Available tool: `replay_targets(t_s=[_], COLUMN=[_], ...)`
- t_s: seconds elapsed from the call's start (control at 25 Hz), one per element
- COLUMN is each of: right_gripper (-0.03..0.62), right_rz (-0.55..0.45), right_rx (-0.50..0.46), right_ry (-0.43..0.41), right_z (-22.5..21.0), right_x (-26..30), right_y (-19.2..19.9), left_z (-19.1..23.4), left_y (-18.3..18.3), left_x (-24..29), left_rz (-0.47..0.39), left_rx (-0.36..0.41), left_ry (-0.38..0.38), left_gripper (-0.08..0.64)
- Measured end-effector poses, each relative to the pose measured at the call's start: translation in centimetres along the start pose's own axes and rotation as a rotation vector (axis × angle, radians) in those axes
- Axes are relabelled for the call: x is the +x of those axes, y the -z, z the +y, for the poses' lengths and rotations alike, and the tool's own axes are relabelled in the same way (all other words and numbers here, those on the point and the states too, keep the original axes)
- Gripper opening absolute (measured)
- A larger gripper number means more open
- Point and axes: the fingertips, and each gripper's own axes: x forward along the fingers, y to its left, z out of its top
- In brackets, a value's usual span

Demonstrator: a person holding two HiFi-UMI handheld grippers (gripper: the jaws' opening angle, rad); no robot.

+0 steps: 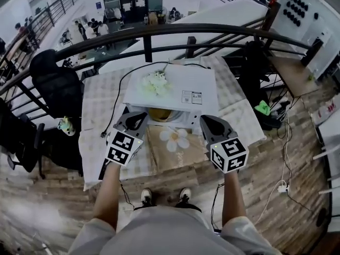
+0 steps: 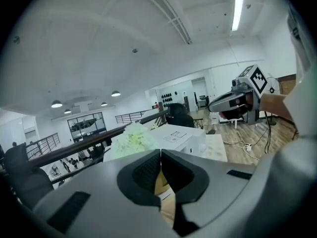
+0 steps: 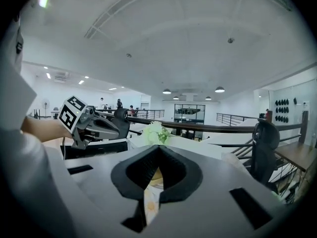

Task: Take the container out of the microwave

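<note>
In front of the microwave (image 1: pixel 178 92), which stood on the cloth-covered table (image 1: pixel 98 110), I held both grippers low, one on each side of the opening. My left gripper (image 1: pixel 139 117) had its jaws pressed together with nothing between them. My right gripper (image 1: pixel 206 121) was likewise closed and empty. The container (image 1: pixel 159 114), a yellowish bowl by the look of it, sat inside the cavity, between my two sets of tips and a little beyond them. Neither gripper touched it.

I judged the main risk to be going in with the jaws closed: they would shove the bowl deeper or tip it instead of taking its rim. The opening looked tight for two grippers, so a careless entry could knock the frame and shake the flowers (image 1: pixel 155 82) lying on top. Lifted by one side only, the bowl might tilt and spill onto the flower-printed mat (image 1: pixel 175 142).

Only a sliver of the container showed under the microwave's top edge. I could not tell its depth, its rim, or whether it held anything or had a lid. I could not make out where the door stood. Each gripper view was mostly blocked by the gripper's own body, with just a yellowish patch showing below the pads.
</note>
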Motion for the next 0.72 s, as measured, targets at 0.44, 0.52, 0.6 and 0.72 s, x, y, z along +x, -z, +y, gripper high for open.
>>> replay_targets(t_s=[0.44, 0.52, 0.6, 0.72], right_gripper=[0.014, 0.014, 0.014, 0.012], right_rz=[0.12, 0.142, 0.163, 0.191], right_rx=[0.036, 0.044, 0.057, 0.076], right_ry=[-0.098, -0.099, -0.097, -0.087], right_z=[-1.7, -2.0, -2.4, -2.8], right_x=[3.1, 3.6, 4.0, 4.4], right_y=[6.3, 7.6, 8.9, 10.6], left_z=[-3.3, -3.6, -3.9, -4.5], left_y=[8.7, 10.4, 11.8, 13.6], left_x=[11.0, 12.9, 14.7, 16.9], left_rz=[0.245, 0.287, 0.317, 0.352], left_rx=[0.062, 0.092, 0.119, 0.13], left_ry=[0.094, 0.123, 0.147, 0.187], left_gripper=[0.085, 0.103, 0.114, 0.13])
